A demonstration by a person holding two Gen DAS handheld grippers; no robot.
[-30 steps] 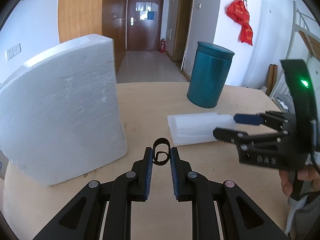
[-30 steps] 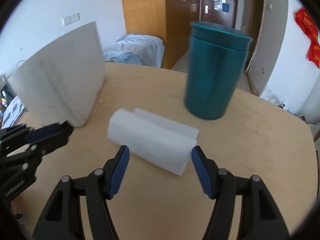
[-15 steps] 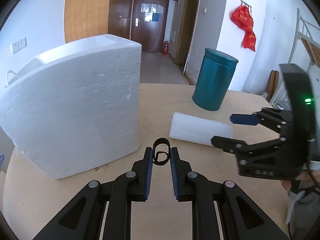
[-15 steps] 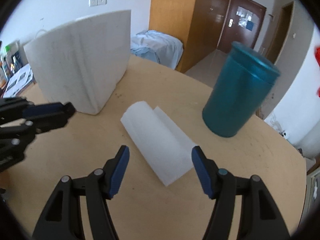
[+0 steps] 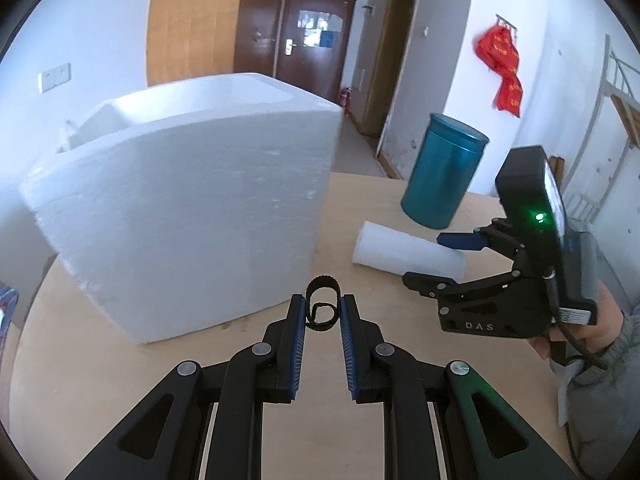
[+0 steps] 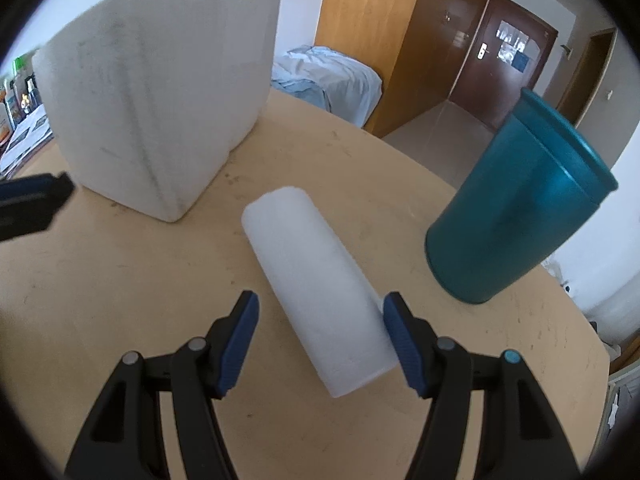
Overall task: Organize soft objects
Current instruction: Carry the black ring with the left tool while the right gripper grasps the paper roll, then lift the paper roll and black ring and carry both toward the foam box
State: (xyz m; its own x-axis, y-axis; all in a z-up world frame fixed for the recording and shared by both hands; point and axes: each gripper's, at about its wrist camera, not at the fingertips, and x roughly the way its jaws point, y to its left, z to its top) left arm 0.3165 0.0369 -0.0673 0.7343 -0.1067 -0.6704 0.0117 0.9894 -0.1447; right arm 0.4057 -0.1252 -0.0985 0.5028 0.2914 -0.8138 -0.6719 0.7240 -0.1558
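A rolled white foam sheet [image 6: 320, 300] lies on the round wooden table [image 6: 120, 280]; it also shows in the left wrist view [image 5: 400, 252]. My right gripper [image 6: 320, 312] is open, its fingers on either side of the roll's near end, not pressing it. My left gripper [image 5: 322, 314] is shut on a small black looped strap [image 5: 322, 306] and holds it above the table, in front of a big white foam box [image 5: 192, 208]. The right gripper also shows in the left wrist view [image 5: 440, 260].
A teal lidded canister [image 6: 516, 208] stands right of the roll, close to it. The foam box [image 6: 160, 100] stands at the table's left. The table edge curves off at the right. A bed with blue sheets [image 6: 332, 80] lies beyond the table.
My right gripper has swung round and moved in, so the roll now lies lengthwise between its fingers. My left gripper has turned left towards the foam box, still holding the strap.
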